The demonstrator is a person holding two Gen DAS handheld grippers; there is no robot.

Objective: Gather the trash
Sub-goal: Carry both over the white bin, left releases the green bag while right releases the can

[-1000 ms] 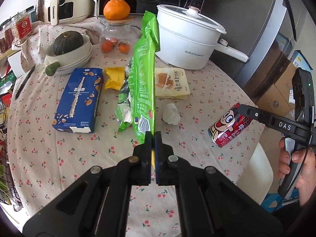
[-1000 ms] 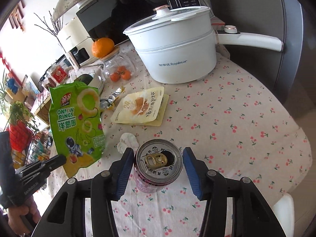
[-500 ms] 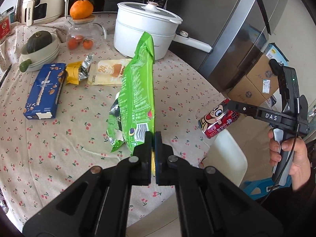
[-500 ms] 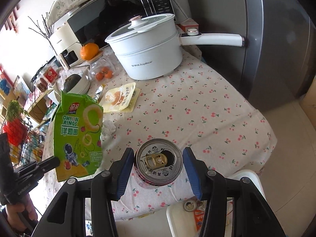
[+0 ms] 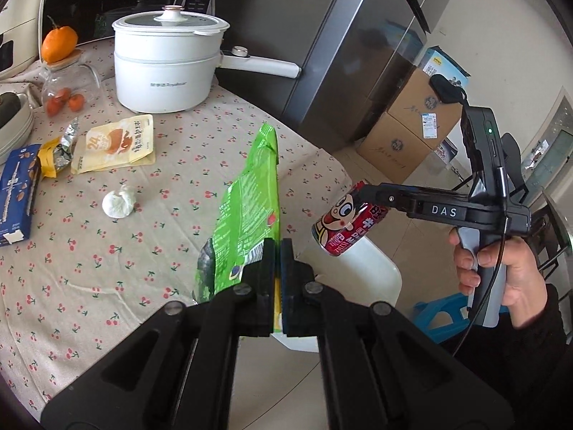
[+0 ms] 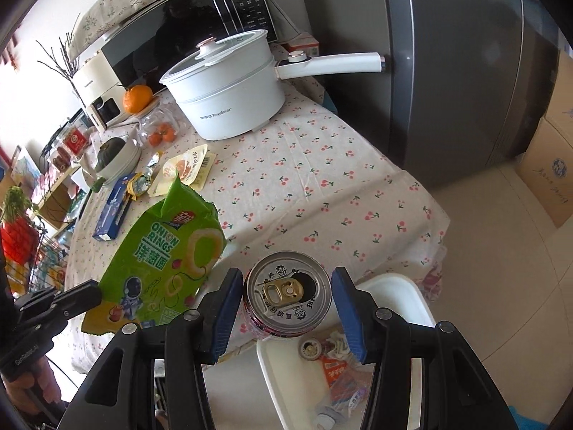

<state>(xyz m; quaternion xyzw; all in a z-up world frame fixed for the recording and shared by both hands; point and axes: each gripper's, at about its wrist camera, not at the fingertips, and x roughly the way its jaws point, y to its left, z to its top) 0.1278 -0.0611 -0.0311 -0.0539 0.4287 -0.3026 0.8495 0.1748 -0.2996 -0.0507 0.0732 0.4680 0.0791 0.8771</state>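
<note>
Two items up: your L gripper (image 5: 278, 251) fingers pinch chip bag (image 5: 249, 215), R gripper (image 6: 286, 292) clamps can (image 6: 286, 292), both near bin (image 6: 394, 288). Left on bench (image 5: 107, 251): wrappers (image 5: 114, 143), tissue (image 5: 119, 202).

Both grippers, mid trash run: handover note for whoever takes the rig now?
Left gripper: shut on the green onion-rings snack bag, held at the table edge.
Right gripper: shut on the opened red drink can, held above the white plastic bin beside the table.
In the bin: another can and wrappers, so earlier pieces are done.
Left on the cherry-print tablecloth: crumpled white tissue, pale yellow snack pouch, torn yellow foil wrapper, blue biscuit box (cannot tell whether empty).
Likely next: drop can and bag in the bin, then return for the rest.
</note>
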